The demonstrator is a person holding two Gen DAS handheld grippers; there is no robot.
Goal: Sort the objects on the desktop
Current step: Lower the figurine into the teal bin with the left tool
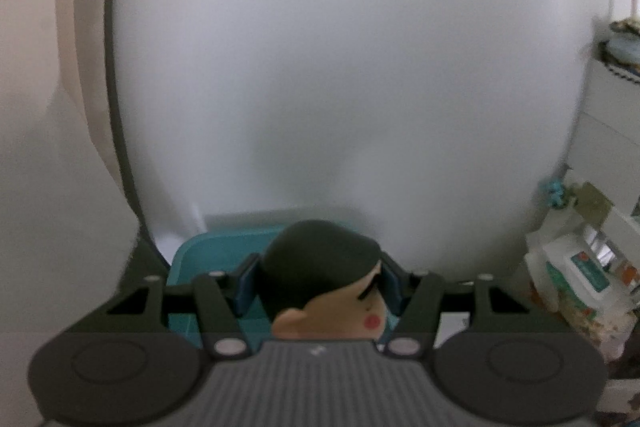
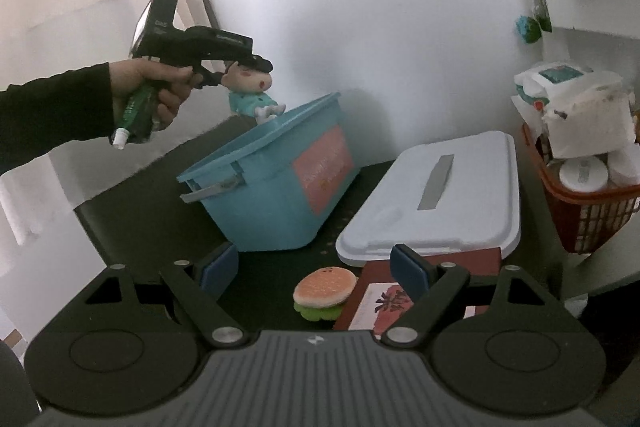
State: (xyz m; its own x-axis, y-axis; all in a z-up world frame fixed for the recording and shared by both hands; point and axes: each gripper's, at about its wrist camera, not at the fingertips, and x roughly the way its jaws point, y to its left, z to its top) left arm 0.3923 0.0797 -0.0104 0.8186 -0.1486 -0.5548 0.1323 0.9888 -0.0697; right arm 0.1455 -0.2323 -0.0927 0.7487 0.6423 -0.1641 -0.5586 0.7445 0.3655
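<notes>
Left gripper (image 1: 316,285) fingers clamp a light, rigid doll (image 1: 324,279) by its smooth head; right gripper (image 2: 316,267) fingers gape wide, holding nothing.

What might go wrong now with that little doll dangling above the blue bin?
The left claw grips the doll only by its round head, so it could slip. It hangs near the blue bin's far rim and might land outside. The burger toy lies close to the open right claw, which could knock it.

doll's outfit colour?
Teal, on the doll held by the left hand-held gripper; best seen in the right wrist view.
</notes>
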